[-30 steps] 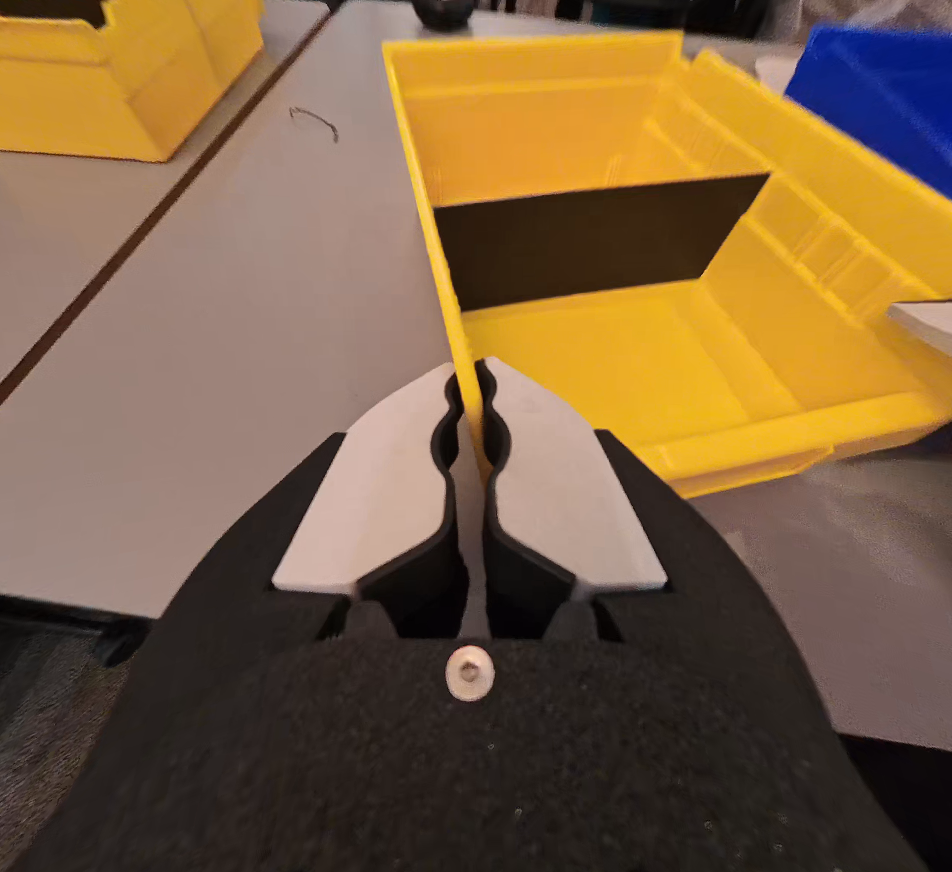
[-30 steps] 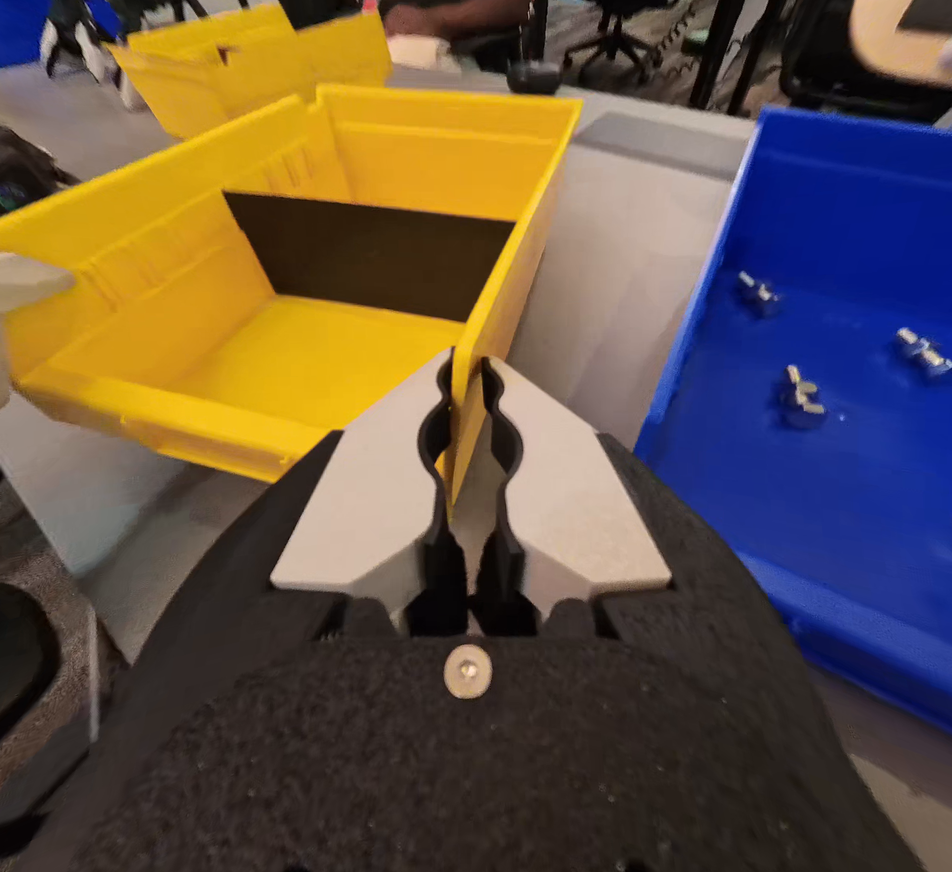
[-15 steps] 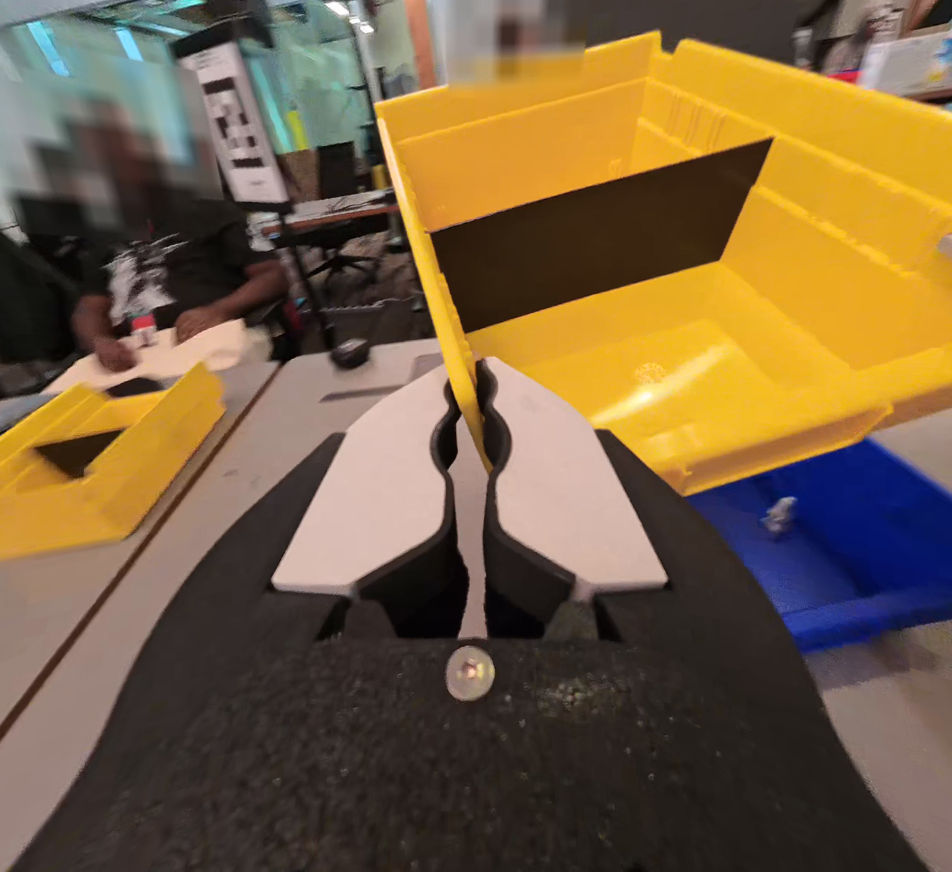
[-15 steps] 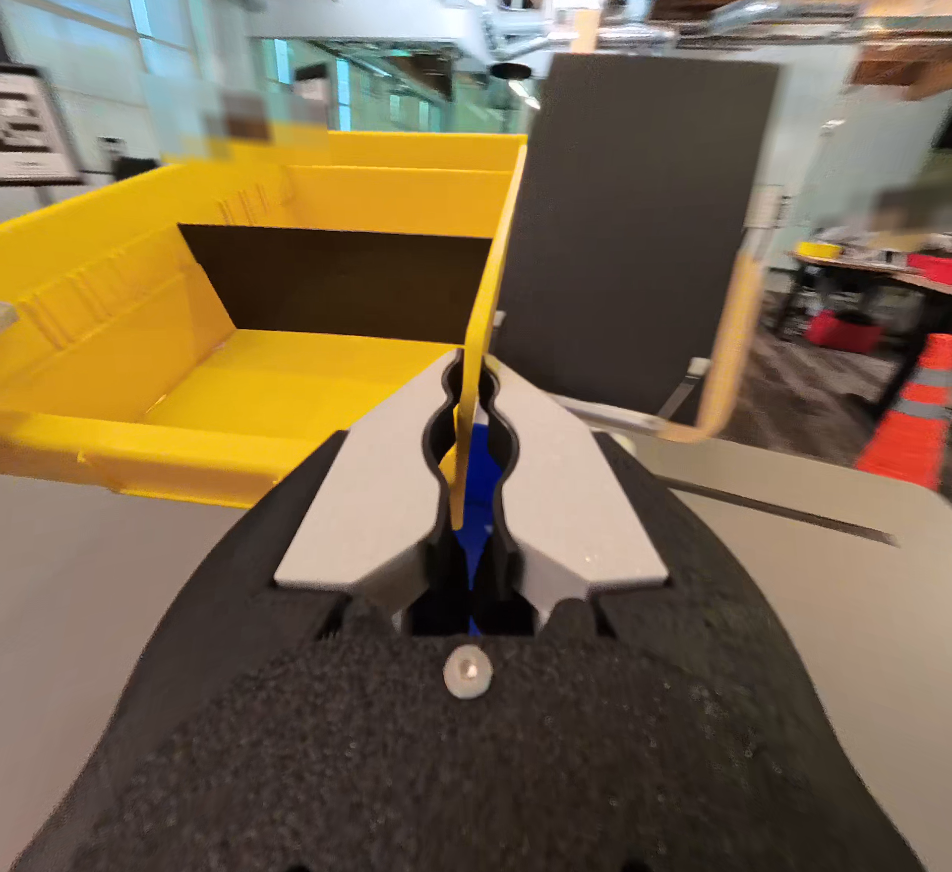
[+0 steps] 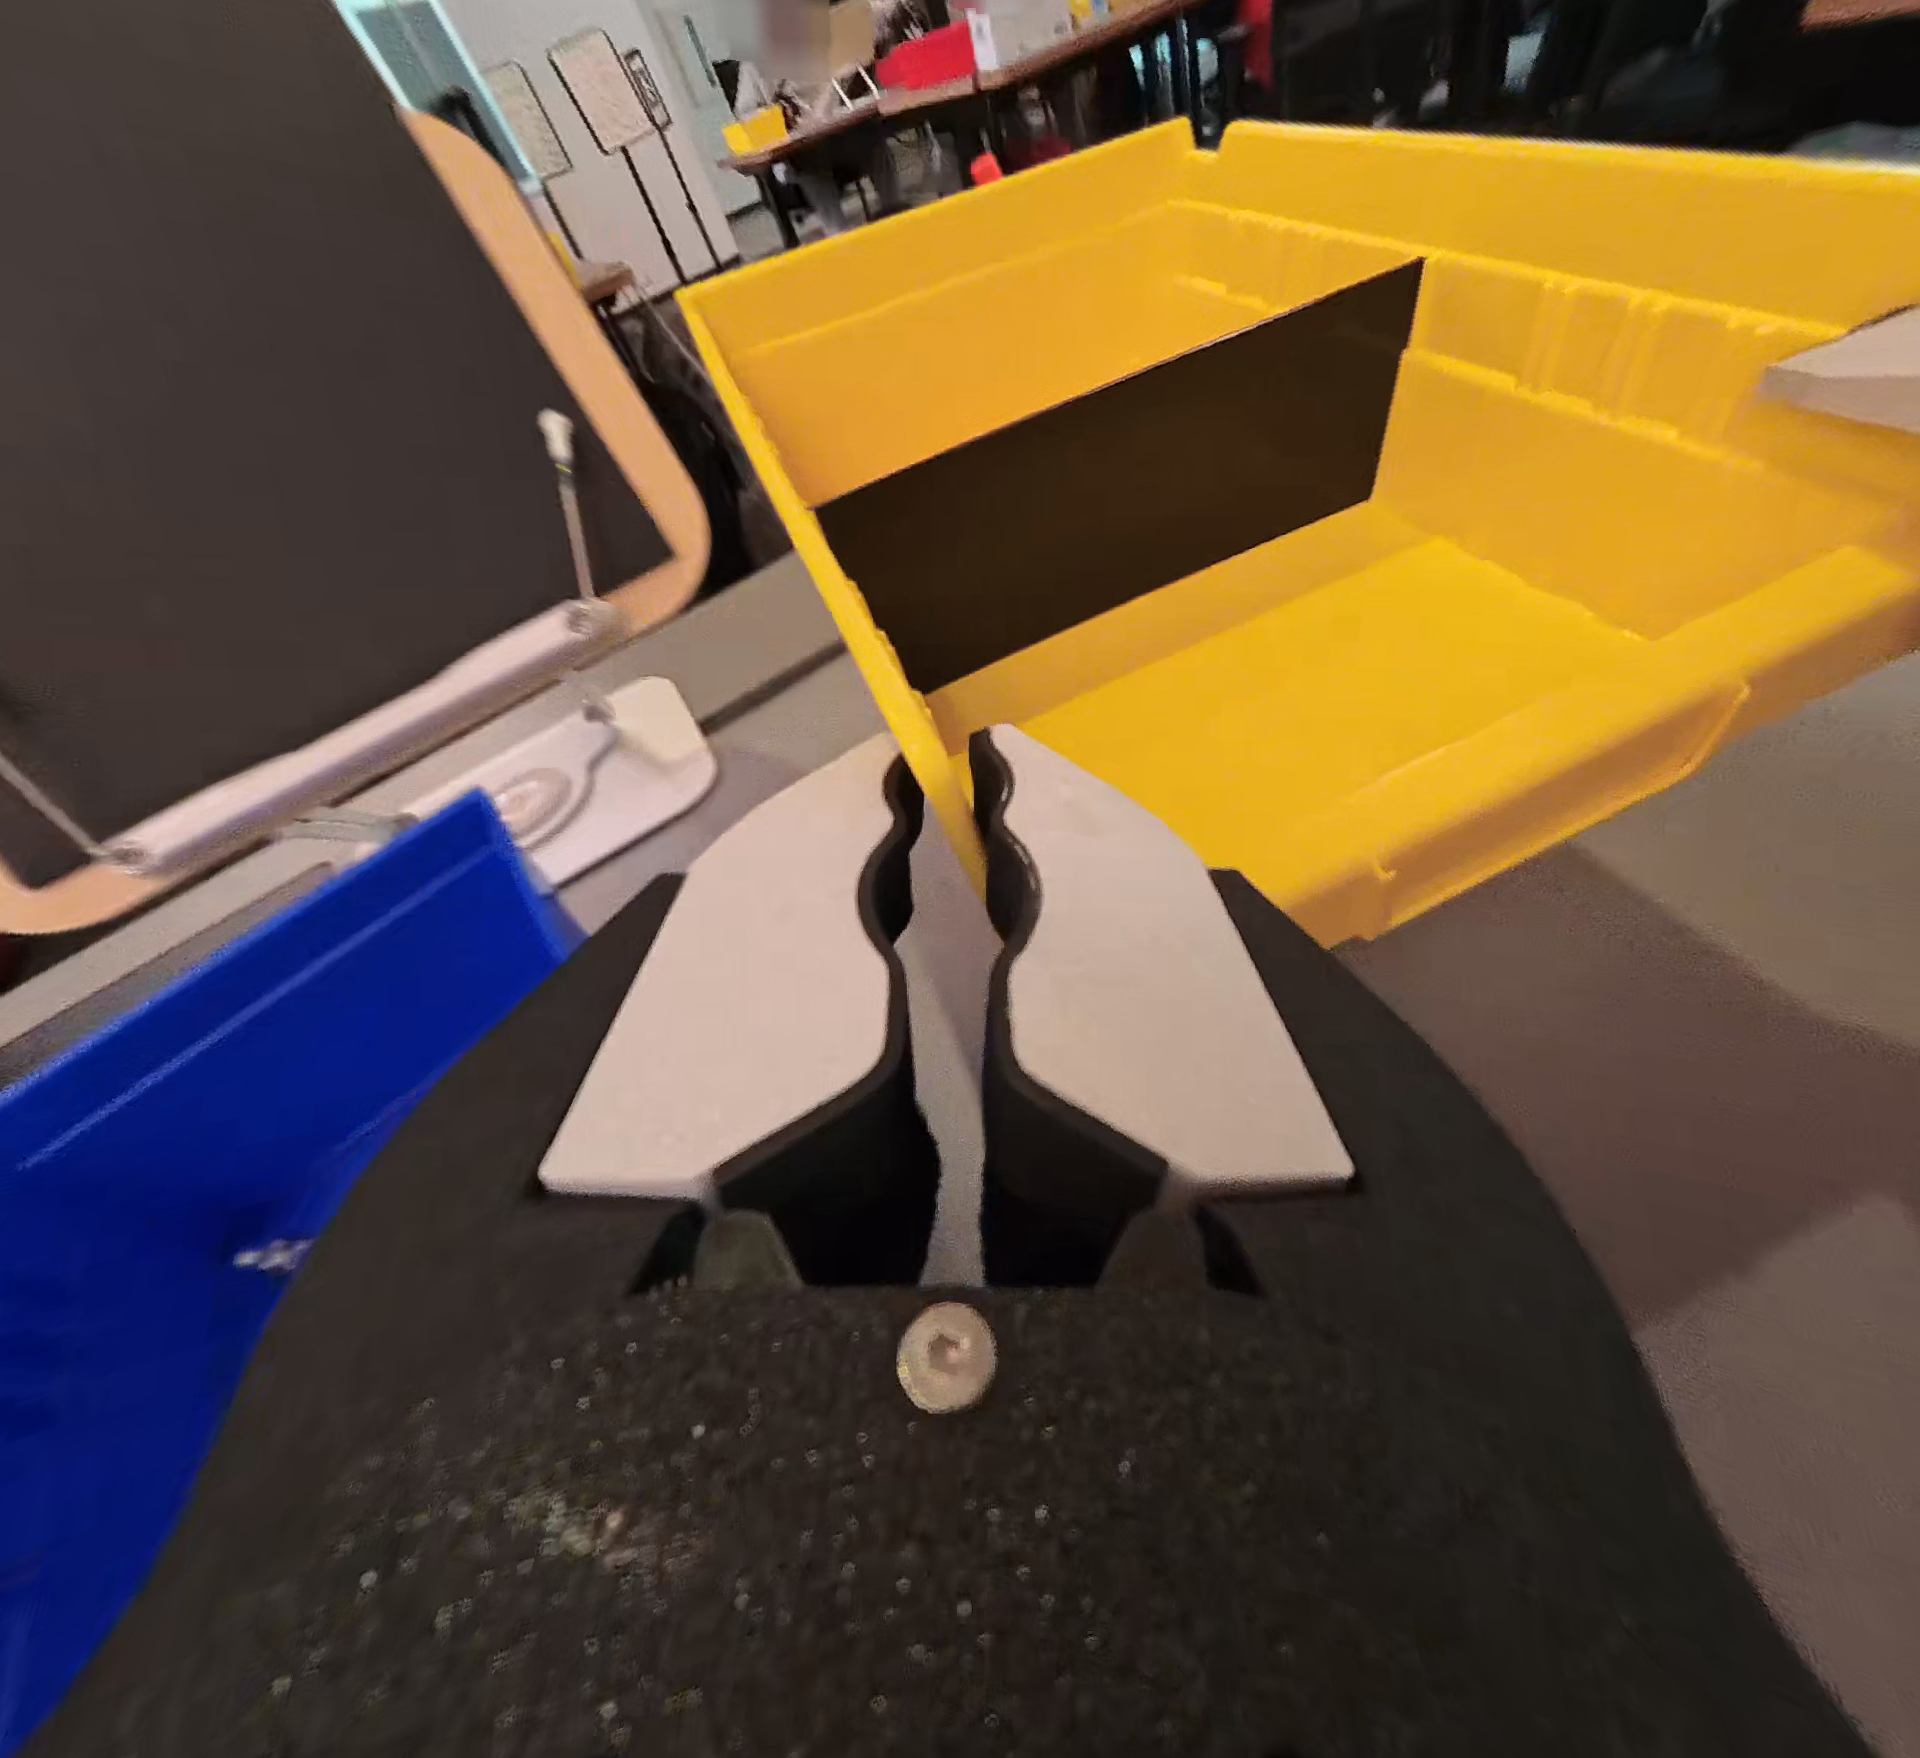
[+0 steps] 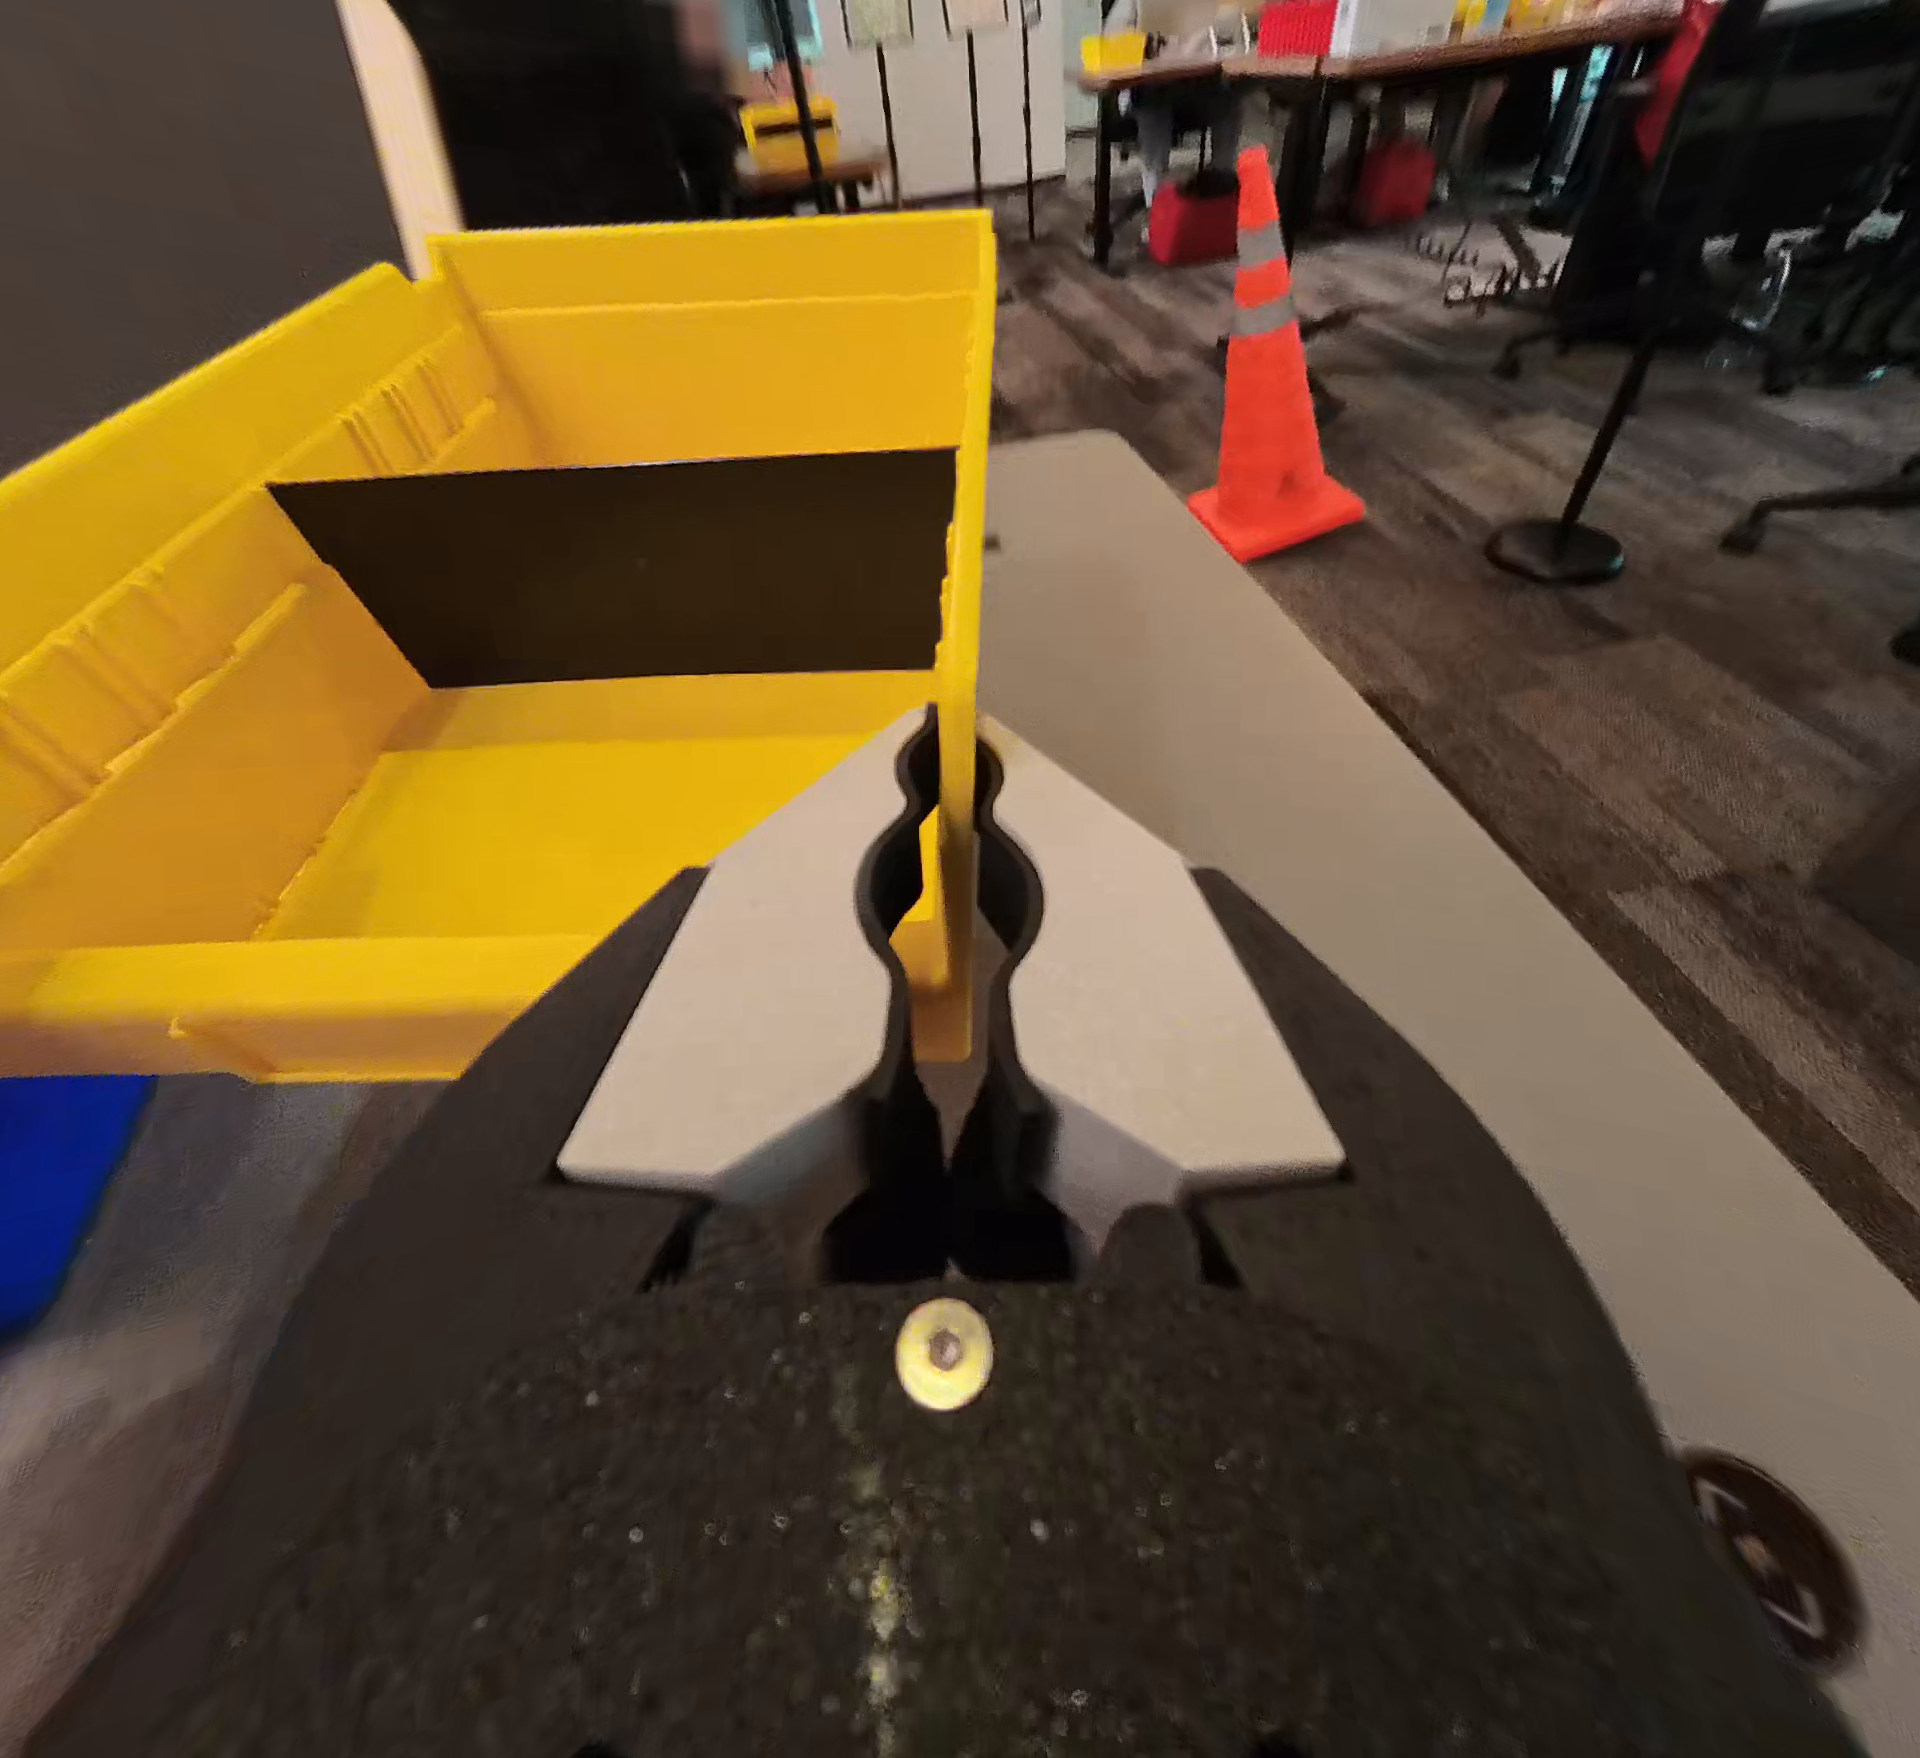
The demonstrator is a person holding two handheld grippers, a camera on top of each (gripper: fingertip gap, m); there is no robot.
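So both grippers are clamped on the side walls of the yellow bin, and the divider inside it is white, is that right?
Not quite: the divider is black, not white, as the right wrist view shows. The rest holds: the left gripper and the right gripper each have their jaws shut on a side wall of the yellow bin.

You have the yellow bin (image 5: 1351,773) lifted clear of the bench (image 6: 1299,773) and tilted, one side wall pinched in your left hand-held gripper (image 5: 948,773), the opposite wall in your right hand-held gripper (image 6: 954,773). A black divider (image 5: 1122,503) stands across its middle, splitting it into two compartments; the near one shows bare yellow floor
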